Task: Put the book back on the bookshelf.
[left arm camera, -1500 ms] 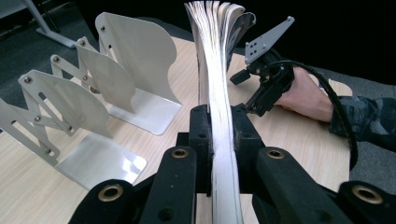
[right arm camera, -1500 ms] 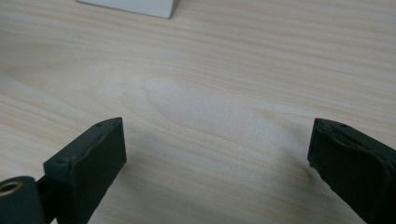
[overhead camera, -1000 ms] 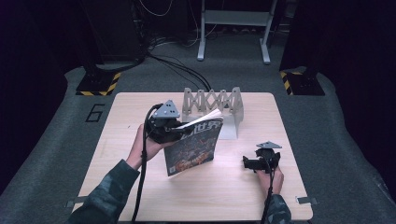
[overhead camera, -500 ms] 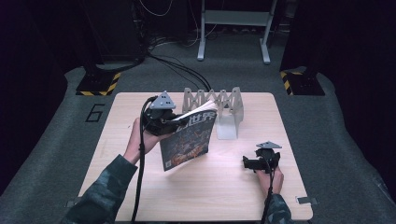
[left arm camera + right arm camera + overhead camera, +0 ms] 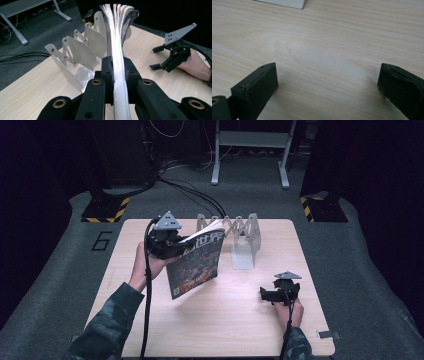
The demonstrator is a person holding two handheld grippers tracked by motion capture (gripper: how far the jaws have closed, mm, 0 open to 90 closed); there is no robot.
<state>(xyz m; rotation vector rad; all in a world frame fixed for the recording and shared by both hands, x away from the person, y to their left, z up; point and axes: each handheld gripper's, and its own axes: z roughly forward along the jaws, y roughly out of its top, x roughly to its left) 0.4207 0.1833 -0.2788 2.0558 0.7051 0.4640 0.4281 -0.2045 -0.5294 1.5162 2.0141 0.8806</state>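
A magazine point(image 5: 195, 265) with a dark illustrated cover hangs tilted above the table, cover towards the person. My left gripper point(image 5: 181, 246) is shut on it near its top left edge; in the left gripper view the pages point(image 5: 117, 30) fan out beyond the closed jaws of the left gripper point(image 5: 117, 66). Just behind the magazine stands a white accordion file rack point(image 5: 240, 237), its dividers point(image 5: 80, 50) upright. My right gripper point(image 5: 264, 294) rests on the table at the right, open, with bare wood between its jaws in the right gripper view point(image 5: 327, 82). It also shows in the left gripper view point(image 5: 156, 57).
The light wooden table point(image 5: 225, 325) has free room in front and at the left. Black cables and a metal stand point(image 5: 250, 150) lie on the grey floor behind. Yellow-black striped bases point(image 5: 105, 210) sit at the far corners.
The left gripper has drawn the magazine slightly left and back towards the rack, tipping it more upright. The right gripper has stayed put.
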